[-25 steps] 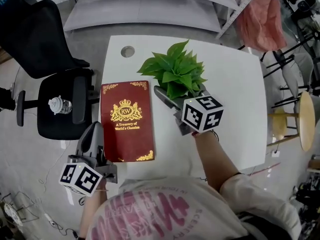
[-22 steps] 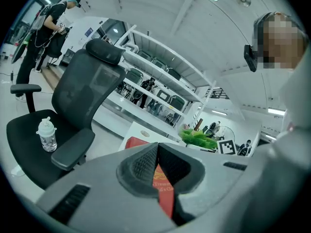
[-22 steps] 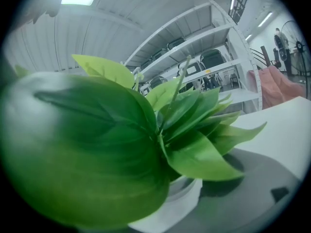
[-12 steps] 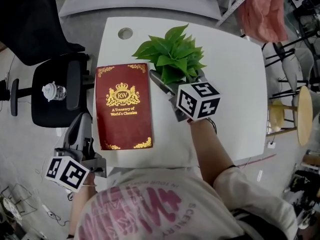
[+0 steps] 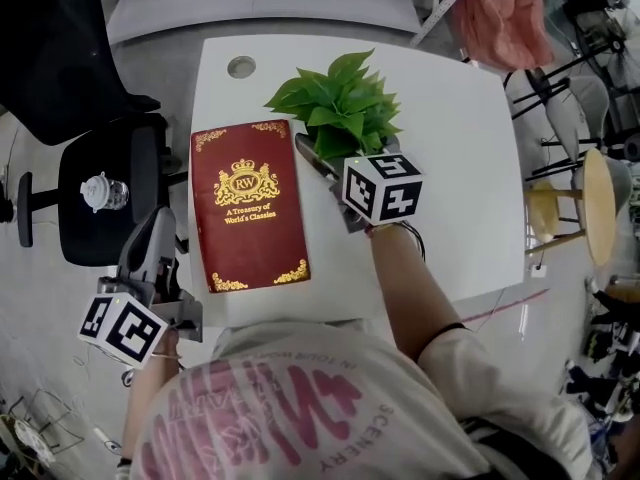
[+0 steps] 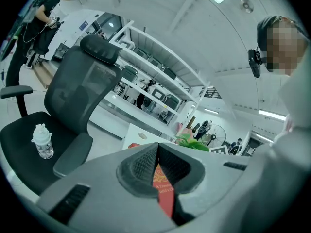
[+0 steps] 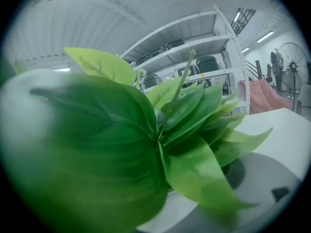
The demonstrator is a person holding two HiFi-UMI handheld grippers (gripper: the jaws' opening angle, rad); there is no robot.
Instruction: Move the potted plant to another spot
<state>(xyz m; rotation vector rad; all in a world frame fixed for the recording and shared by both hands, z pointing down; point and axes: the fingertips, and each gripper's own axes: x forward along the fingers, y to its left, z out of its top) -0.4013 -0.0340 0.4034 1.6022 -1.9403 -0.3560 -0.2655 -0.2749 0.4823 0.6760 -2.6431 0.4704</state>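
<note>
The potted plant (image 5: 338, 103), green leaves over a white pot, stands on the white table (image 5: 450, 168) just right of a red book. My right gripper (image 5: 345, 143) reaches into it from the near side. One grey finger (image 5: 315, 168) lies along the pot's left, and leaves hide the other. In the right gripper view the leaves (image 7: 146, 144) fill the picture, with the white pot rim (image 7: 177, 205) low between the wide-apart jaws. Contact cannot be seen. My left gripper (image 5: 160, 230) hangs off the table's left edge, shut and empty (image 6: 156, 152).
A red hardback book (image 5: 250, 203) lies left of the plant. A cable hole (image 5: 241, 66) sits at the table's far left corner. A black office chair (image 5: 85, 223) carrying a water bottle (image 5: 103, 192) stands left. A wooden stool (image 5: 590, 213) stands to the right.
My right gripper has edged closer in around the pot. The plant stays where it was beside the book. The head camera has shifted, and the left gripper has sunk lower left.
</note>
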